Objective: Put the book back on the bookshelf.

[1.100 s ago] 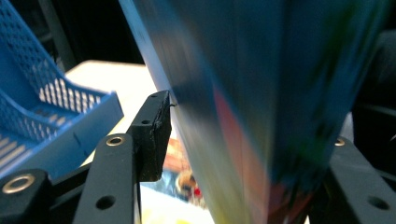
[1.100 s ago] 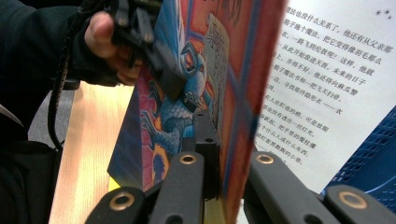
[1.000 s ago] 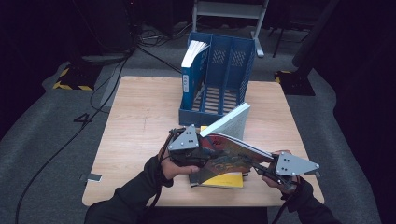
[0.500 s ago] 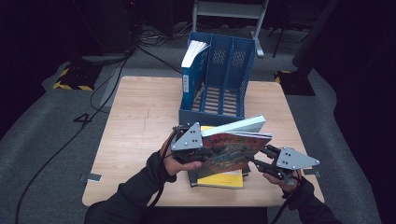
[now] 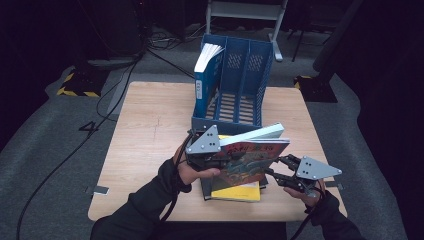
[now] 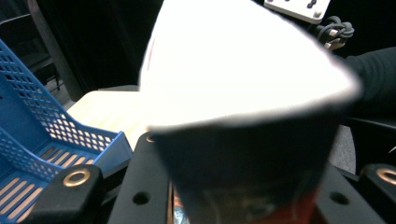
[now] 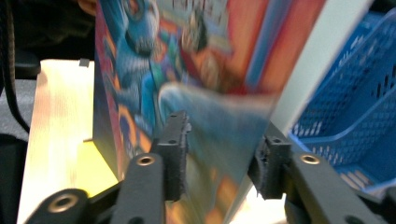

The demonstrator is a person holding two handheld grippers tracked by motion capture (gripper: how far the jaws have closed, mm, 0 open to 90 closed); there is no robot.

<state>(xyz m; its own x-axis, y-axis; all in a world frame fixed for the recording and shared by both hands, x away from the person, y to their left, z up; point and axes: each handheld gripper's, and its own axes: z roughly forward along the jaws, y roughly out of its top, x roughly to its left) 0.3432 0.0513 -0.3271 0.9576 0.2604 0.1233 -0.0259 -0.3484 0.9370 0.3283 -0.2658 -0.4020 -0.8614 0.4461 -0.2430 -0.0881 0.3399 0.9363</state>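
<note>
Resting surface: a wooden table (image 5: 150,135) carried every item and stood on grey floor.
File rack: a blue slotted magazine rack (image 5: 240,85) stood at the far middle of the table, with a blue-spined book (image 5: 206,75) upright in its leftmost compartment.
Book stack: a yellow-covered book (image 5: 240,191) lay flat near the front edge, on a dark book of which little showed.
Held book: an illustrated hardcover book (image 5: 250,155) was raised above the stack, tilted, its white page block (image 5: 255,134) turned toward the rack.
Left gripper: the left gripper (image 5: 212,159) clamped the book's left end; its jaws had just been closing, then steadied on the book.
Right gripper: the right gripper (image 5: 277,175) stood at the book's right edge; its jaws had just been opening, with the book (image 7: 196,93) between the pads (image 7: 176,154) and slack visible on one side.
</note>
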